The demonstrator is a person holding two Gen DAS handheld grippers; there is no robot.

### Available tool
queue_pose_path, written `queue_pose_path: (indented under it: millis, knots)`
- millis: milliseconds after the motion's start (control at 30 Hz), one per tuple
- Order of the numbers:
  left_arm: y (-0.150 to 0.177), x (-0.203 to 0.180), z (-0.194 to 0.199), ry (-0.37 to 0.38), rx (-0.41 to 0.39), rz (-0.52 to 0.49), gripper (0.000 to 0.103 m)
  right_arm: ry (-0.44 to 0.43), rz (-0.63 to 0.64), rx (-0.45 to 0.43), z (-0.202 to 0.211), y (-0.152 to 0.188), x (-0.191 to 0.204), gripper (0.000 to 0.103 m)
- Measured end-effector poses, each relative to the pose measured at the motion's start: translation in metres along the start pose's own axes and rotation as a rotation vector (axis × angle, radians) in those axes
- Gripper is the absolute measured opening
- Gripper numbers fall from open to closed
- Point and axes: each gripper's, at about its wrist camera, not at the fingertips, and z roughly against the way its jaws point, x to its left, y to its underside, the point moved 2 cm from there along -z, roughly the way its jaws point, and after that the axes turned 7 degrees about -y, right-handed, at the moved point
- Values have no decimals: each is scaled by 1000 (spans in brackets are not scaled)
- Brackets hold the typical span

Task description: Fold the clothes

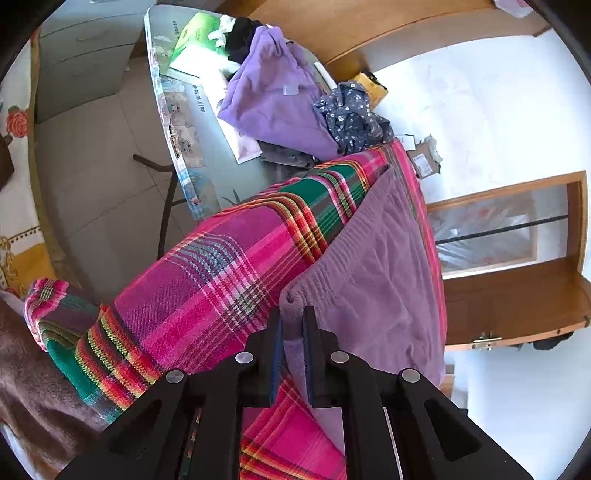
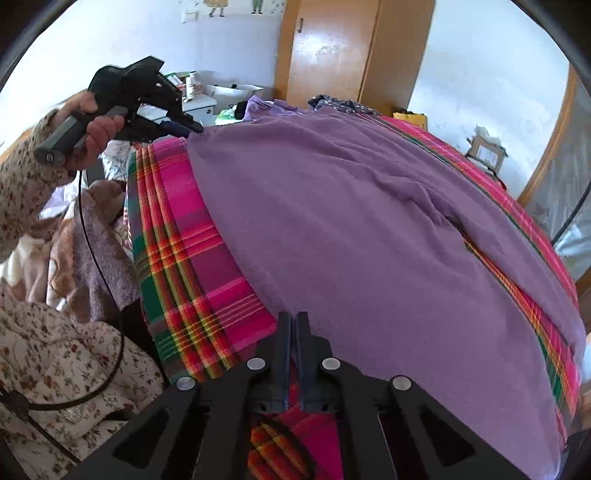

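Purple garment [image 2: 369,221] on plaid cloth [image 2: 192,258]; left claw [image 1: 293,317] pinches waistband corner, right claw [image 2: 293,321] closed at hem.

Plaid sheet [image 2: 192,266], wooden wardrobe [image 2: 332,55], cardboard box [image 1: 424,158] (on floor), green packet [image 1: 195,35]

The plaid cloth [image 2: 177,236] pretty much swallows the tabletop, so you can't see what's under it, and the purple garment [image 2: 369,221] covers most of the plaid in turn. In the right wrist view the right gripper [image 2: 293,321] has its fingers [image 2: 284,332] shut right at the garment's hem, but whether fabric's actually pinched is hidden. The person's floral sleeve [image 2: 22,192] gets cut off at the left edge.
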Motion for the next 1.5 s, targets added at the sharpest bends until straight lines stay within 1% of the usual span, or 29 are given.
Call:
queue_pose_path:
  millis: [233,333,467,600,700,900,1200,1300,1333,1400,1500]
  knots:
    - [6,5,9,10,-8,-7,10,-18,-18,-10,15,3,16,2]
    - [7,8,7,-1,-7,-11,10,-30,-24,-15,18,5,23,2]
    - [7,10,4,-5,-9,-2,10,-30,-56,7,6,7,20,2]
    - [6,11,4,-5,-3,-7,10,-36,-66,-9,12,6,19,2]
    - [6,11,5,-3,-7,-4,10,-40,-83,5,6,8,18,2]
    - [5,13,7,-8,-16,-2,10,-54,-108,-5,3,9,19,2]
    - [6,11,7,-25,-21,0,10,-51,-119,-15,4,9,18,3]
    - [5,11,7,-28,-19,6,10,-75,-142,-25,4,9,17,6]
    - [5,10,7,-27,-18,7,10,-92,-147,-21,4,10,17,12]
    - [5,10,8,-25,-15,13,10,-111,-127,-17,6,10,20,16]
    - [5,9,9,-22,-11,15,11,-110,-92,-21,12,9,22,16]
